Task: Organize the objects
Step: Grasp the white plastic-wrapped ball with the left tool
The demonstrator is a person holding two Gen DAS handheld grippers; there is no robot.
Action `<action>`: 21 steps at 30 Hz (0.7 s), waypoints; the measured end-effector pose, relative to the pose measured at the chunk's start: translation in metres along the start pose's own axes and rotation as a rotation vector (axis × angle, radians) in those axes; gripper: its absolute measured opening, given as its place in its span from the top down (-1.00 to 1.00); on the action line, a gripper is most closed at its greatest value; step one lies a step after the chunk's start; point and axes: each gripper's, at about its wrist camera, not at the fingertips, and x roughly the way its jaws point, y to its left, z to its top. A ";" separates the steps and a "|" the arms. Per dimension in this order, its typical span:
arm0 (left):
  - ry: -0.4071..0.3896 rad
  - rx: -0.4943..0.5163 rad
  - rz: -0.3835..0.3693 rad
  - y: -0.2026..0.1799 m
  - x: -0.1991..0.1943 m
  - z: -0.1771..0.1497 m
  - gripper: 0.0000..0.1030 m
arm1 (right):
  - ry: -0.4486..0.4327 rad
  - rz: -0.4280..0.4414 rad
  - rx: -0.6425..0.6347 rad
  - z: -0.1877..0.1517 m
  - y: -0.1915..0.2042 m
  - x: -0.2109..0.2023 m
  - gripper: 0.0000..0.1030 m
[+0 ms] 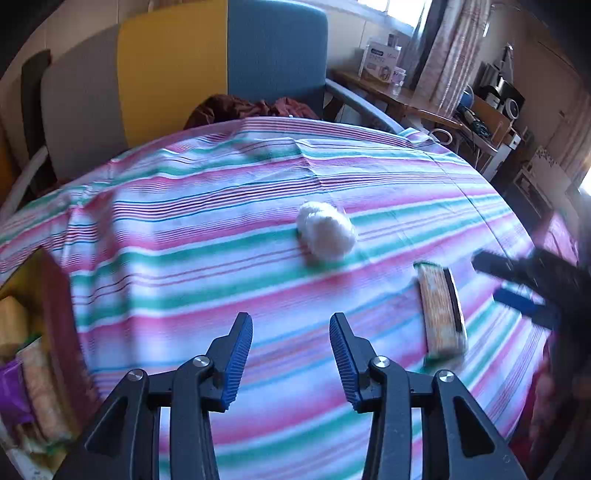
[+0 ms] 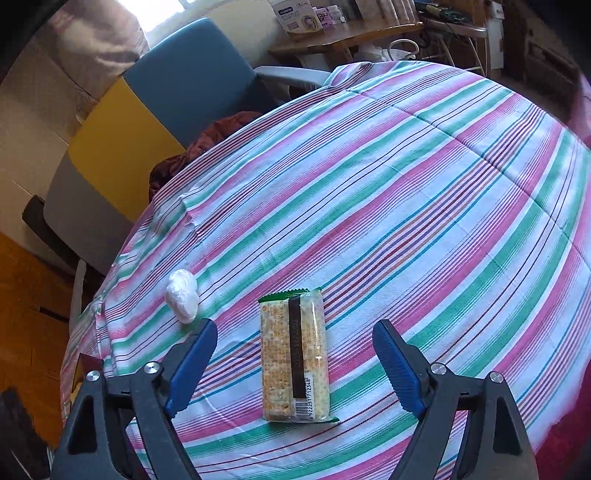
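A cracker packet [image 2: 294, 360] with a black stripe and green ends lies flat on the striped tablecloth [image 2: 424, 206]. My right gripper [image 2: 293, 338] hovers over it, open wide, with the packet between the blue fingers and untouched. A small white wrapped ball [image 2: 182, 295] rests to the packet's left. In the left wrist view the white ball [image 1: 327, 230] lies ahead of my left gripper [image 1: 291, 325], which is open and holds nothing. The packet [image 1: 441, 308] is to its right, with the right gripper [image 1: 513, 282] beside it.
A box [image 1: 40, 350] holding several snack packets stands at the table's left edge. Behind the table is a yellow, grey and blue chair [image 1: 177, 66] with a dark red cloth [image 1: 255, 109] on the seat. A cluttered wooden desk [image 2: 343, 33] stands further back.
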 end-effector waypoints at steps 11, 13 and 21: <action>0.051 -0.108 -0.094 -0.017 0.070 0.069 -0.11 | -0.046 0.039 0.048 0.004 -0.005 -0.008 -0.72; 0.075 -0.108 -0.059 -0.018 0.091 0.077 -0.11 | -0.035 0.039 0.056 0.004 -0.006 -0.005 -0.73; 0.071 -0.006 0.004 -0.018 0.097 0.061 0.32 | 0.019 0.002 0.056 0.005 -0.008 0.010 -0.73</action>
